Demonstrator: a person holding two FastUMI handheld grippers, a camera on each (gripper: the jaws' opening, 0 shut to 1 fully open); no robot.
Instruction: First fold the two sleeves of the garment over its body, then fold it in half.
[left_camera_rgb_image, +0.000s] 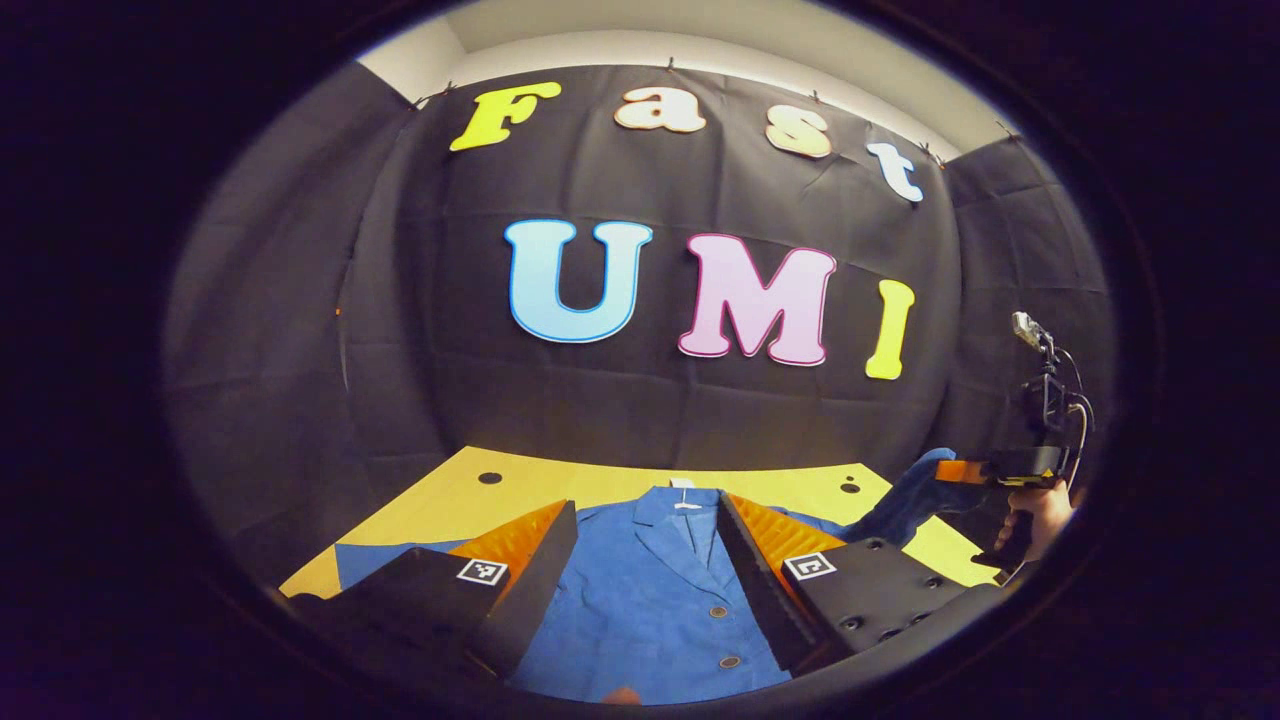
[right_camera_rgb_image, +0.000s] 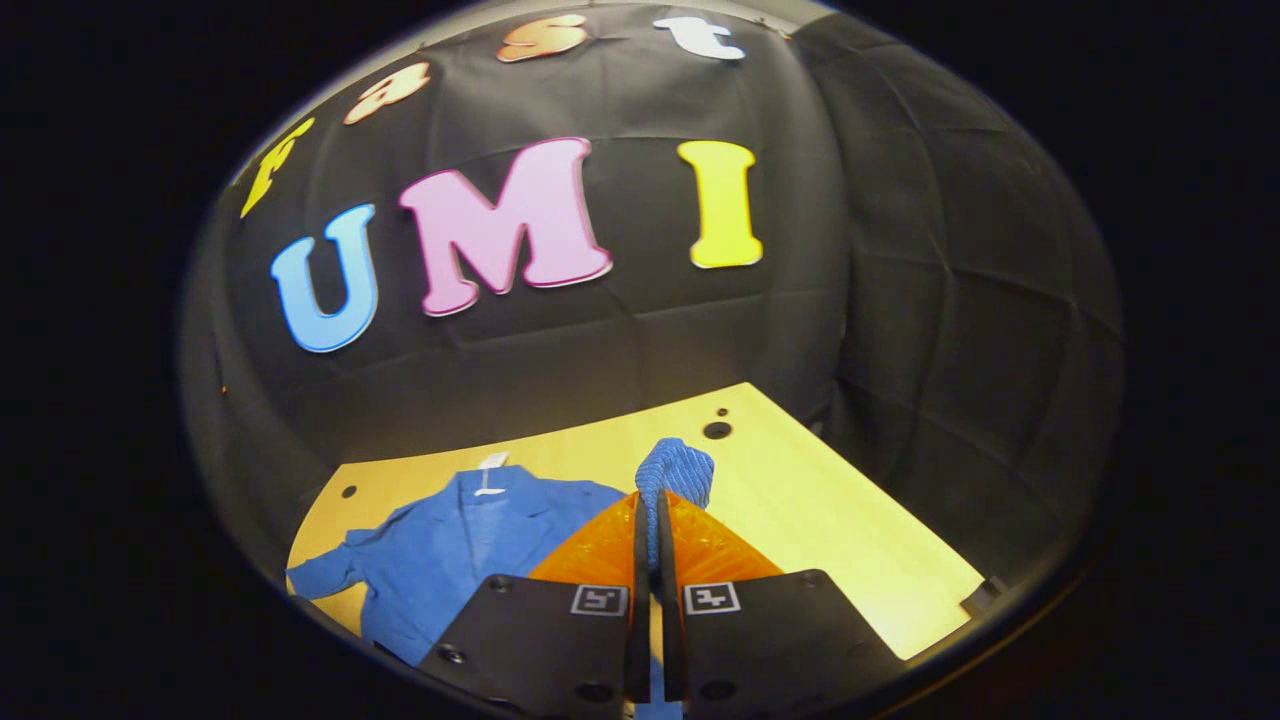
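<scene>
A blue buttoned jacket (left_camera_rgb_image: 650, 600) lies flat, front up, on the yellow table (left_camera_rgb_image: 470, 500), its collar toward the wall. My left gripper (left_camera_rgb_image: 648, 503) hovers open over the jacket's chest with nothing between its fingers. In the left gripper view, a hand holds my right gripper (left_camera_rgb_image: 945, 468) at the far right, raising one sleeve (left_camera_rgb_image: 900, 505) off the table. The right gripper view has that gripper (right_camera_rgb_image: 655, 497) shut on the sleeve's cuff (right_camera_rgb_image: 678, 468), which bunches up above the fingertips. The jacket body (right_camera_rgb_image: 450, 550) lies to its left. The other sleeve (left_camera_rgb_image: 370, 560) stays spread flat on the table.
The black cloth wall closes the table's far side and both ends. Small dark holes (left_camera_rgb_image: 489, 478) (right_camera_rgb_image: 717, 430) mark the tabletop's far corners. Bare yellow tabletop (right_camera_rgb_image: 830, 520) stretches to the right of the jacket in the right gripper view, ending at its edge (right_camera_rgb_image: 975, 590).
</scene>
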